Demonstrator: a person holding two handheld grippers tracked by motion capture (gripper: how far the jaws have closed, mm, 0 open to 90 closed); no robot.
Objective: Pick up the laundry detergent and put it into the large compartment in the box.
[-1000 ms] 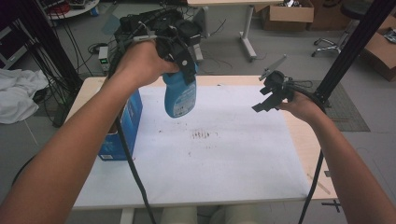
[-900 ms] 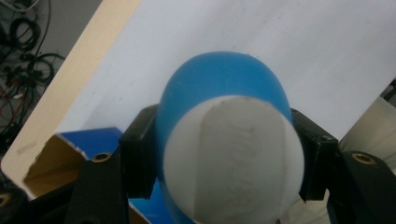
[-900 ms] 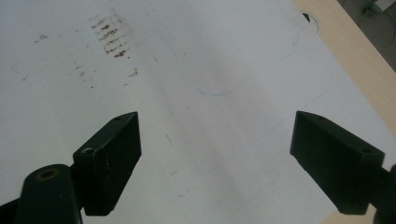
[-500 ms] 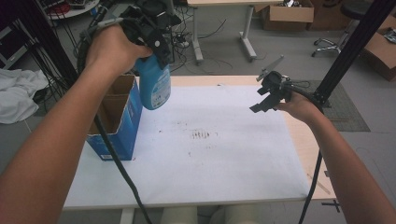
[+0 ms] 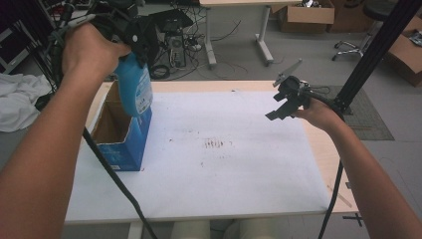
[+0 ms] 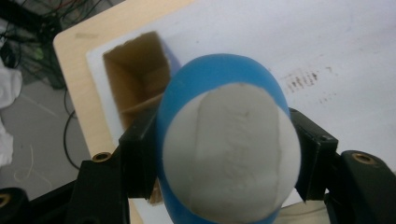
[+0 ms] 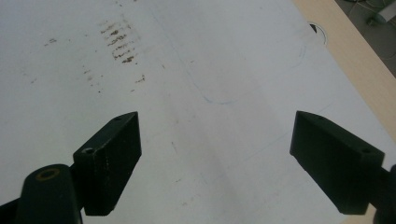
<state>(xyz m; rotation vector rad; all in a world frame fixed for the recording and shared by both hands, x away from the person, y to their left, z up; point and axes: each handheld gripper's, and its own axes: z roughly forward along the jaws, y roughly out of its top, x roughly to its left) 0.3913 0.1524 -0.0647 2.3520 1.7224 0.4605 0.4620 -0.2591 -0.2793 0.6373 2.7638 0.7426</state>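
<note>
We've got the blue bottle clenched in the left tool, hanging neck-up with its base pointing down toward the open blue box — and that's surely the point of the hold: gripped high so the body can drop straight into the cardboard mouth. In the high view the bottle's lower end sits just over the box's near-right corner, overlapping its rim, so by our reckoning it needs to slide a touch further over the opening before it goes down.

Over on the other side, the right tool hangs released above the far right of the bench, jaws spread wide with nothing between them, well apart from the box — we'd guess it's simply keeping out of the way.

The left gripper view gives us what the high view can't: looking along the jaws, the pads press on both flanks of the bottle, its grey-white face turned to the lens, and beyond it the brown inside of the box looks empty. The right gripper view adds the detail of the white sheet under that tool — brown smudges ahead of the left-hand jaw, a faint pen curve further on.
</note>
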